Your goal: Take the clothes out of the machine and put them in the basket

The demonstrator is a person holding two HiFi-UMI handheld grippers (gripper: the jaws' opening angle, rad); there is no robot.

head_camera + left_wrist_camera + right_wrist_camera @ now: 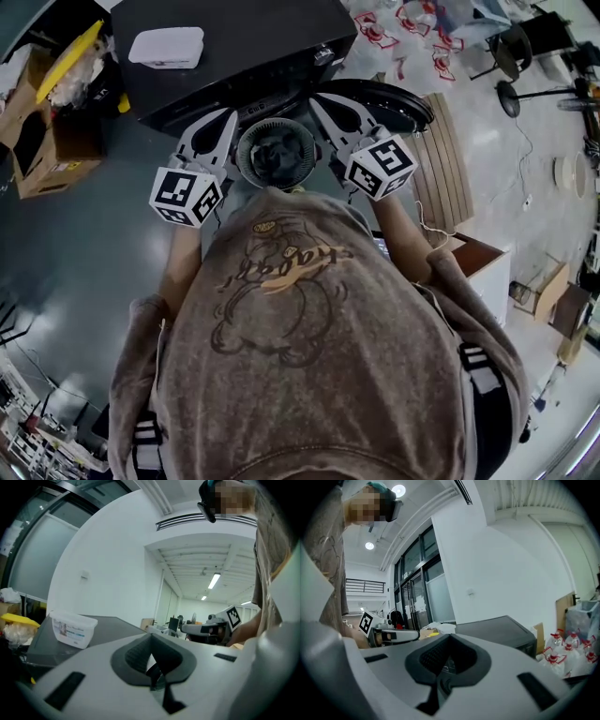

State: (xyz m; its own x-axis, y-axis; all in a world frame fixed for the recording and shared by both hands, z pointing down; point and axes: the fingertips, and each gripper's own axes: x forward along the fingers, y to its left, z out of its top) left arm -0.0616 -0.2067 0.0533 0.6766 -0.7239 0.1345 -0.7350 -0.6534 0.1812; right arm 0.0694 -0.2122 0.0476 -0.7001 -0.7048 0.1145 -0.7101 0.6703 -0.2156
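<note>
The black washing machine (234, 47) stands just ahead of me, its round door (398, 105) swung open to the right. Below its front sits a round ribbed grey container (246, 169) with something dark (275, 155) inside; whether that is clothing I cannot tell. My left gripper (232, 114) hangs left of that container and my right gripper (316, 98) right of it. In the left gripper view the left gripper (151, 639) has its pads pressed together with nothing between them. The right gripper (449, 639) looks the same in its own view. Both point about level over the machine's top (93, 625).
A white plastic tub (166, 47) rests on the machine. Cardboard boxes (47, 141) and a yellow object stand at the left. A wooden slatted panel (441, 169) and a white box (487, 272) are at the right. Red-capped bottles (572, 653) crowd the floor beyond.
</note>
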